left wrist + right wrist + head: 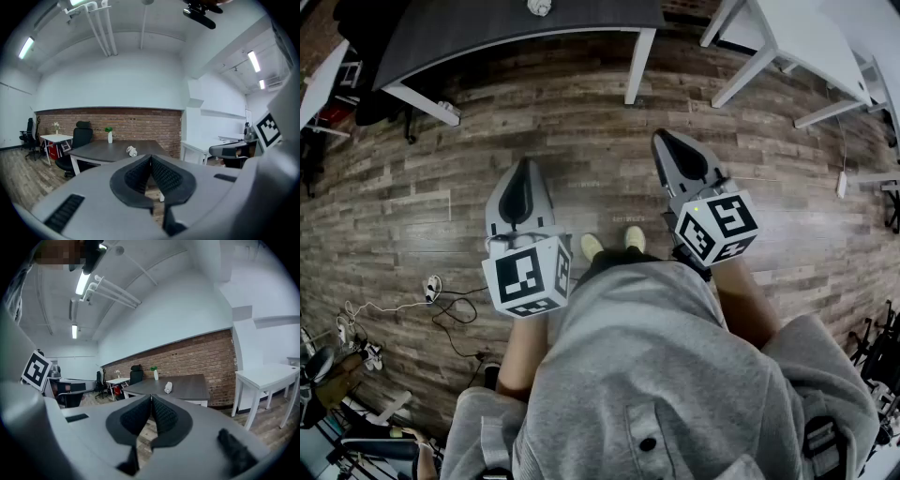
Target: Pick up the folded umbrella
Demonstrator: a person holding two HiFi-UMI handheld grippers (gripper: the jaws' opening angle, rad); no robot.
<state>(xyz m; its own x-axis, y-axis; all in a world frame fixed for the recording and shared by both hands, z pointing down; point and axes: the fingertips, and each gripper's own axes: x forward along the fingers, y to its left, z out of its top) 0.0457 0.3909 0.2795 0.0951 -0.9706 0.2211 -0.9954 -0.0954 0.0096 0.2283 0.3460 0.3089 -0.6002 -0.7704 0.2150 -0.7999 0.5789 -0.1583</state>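
Note:
A small white rolled bundle (540,7), apparently the folded umbrella, lies on the dark grey desk (487,28) at the far side of the room. It also shows on the desk top in the left gripper view (131,151) and the right gripper view (168,387). My left gripper (523,167) is held out over the wooden floor, well short of the desk, with its jaws shut and nothing between them (151,157). My right gripper (662,137) is beside it, also shut and empty (151,396). Both point nearly level toward the desk.
White tables (787,37) stand at the right. A black office chair (80,136) and a white vase with a plant (109,136) are by the desk, before a brick wall (140,124). Cables and a power strip (433,286) lie on the floor at left.

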